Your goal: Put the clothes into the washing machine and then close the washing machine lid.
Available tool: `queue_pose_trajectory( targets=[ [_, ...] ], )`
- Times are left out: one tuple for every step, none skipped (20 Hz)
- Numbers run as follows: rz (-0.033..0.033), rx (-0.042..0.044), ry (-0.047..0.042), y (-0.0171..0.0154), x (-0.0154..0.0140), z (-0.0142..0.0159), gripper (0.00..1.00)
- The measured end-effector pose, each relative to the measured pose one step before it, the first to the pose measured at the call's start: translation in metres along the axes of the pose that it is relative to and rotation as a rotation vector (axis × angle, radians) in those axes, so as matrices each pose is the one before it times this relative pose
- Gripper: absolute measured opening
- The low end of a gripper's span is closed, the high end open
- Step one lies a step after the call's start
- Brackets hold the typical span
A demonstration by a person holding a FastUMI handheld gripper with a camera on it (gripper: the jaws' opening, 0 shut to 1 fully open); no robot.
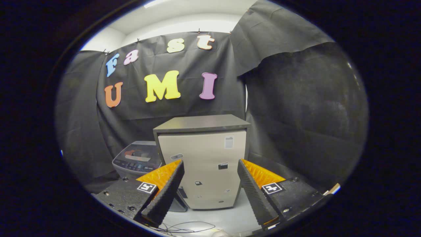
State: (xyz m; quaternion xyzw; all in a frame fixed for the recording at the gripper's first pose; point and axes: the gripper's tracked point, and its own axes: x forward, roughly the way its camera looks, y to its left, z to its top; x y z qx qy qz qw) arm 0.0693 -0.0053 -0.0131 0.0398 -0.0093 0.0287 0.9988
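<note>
- Beige cabinet with a dark top stands straight ahead, seen between and beyond the fingers; its lower front corners are covered by the fingertips.
- gripper: fingers wide apart, nothing between them, touching nothing.
- Grey washing machine sits just beside the cabinet on its left, beyond the left finger. Its near part is hidden by that finger and its right side by the cabinet.
- Washer lid looks down, dark and glossy, with an orange-ish shape on it. Can't tell if that's a reflection or something inside.
- Clothes: can't make any out.
- Control panel on the washer front shows small marks, too small to read.
- Stickers on the cabinet front: one pale near the top right, a few small dark ones lower down. All too small to read.
- Thin cables lie on the pale floor just ahead of the fingers, cut off at the bottom.
- Black cloth hangs behind and to both sides.
</note>
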Motion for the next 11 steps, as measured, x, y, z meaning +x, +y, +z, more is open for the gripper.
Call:
queue_pose_trajectory(
  targets=[
    [0.00383, -0.01027, 0.00731, -0.00041, -0.00094, -0.00380, 1.00],
    [0.00296, -0.01309, 0.00371, 0.00023, 0.00013, -0.00082, 1.00],
    [0.00280, -0.01833, 0.00079, 0.00009, 0.00027, 0.00039, 1.00],
    [0.00161, -0.01118, 0.00058, -0.00074, 0.00038, 0.00145, 1.00],
    [0.00588, 0.00252, -0.00606, 0.00037, -0.00022, 0.00355, 1.00],
    [0.00290, 0.00511, -0.00307, 0.00089, 0.00060, 0.00328, 1.00],
    [0.01174, 0.00920, -0.00853, 0.00214, -0.00062, 0.00389, 1.00],
    [0.00215, 0.00258, -0.00024, 0.00187, 0.00041, 0.00235, 1.00],
    [0.00407, -0.00505, 0.00516, 0.00029, 0.00190, -0.00227, 1.00],
    [0.00207, -0.00758, -0.00407, 0.00022, -0.00006, 0.00101, 1.00],
    [0.00229, -0.01060, -0.00313, 0.00108, -0.00216, 0.00277, 1.00]
  ],
)
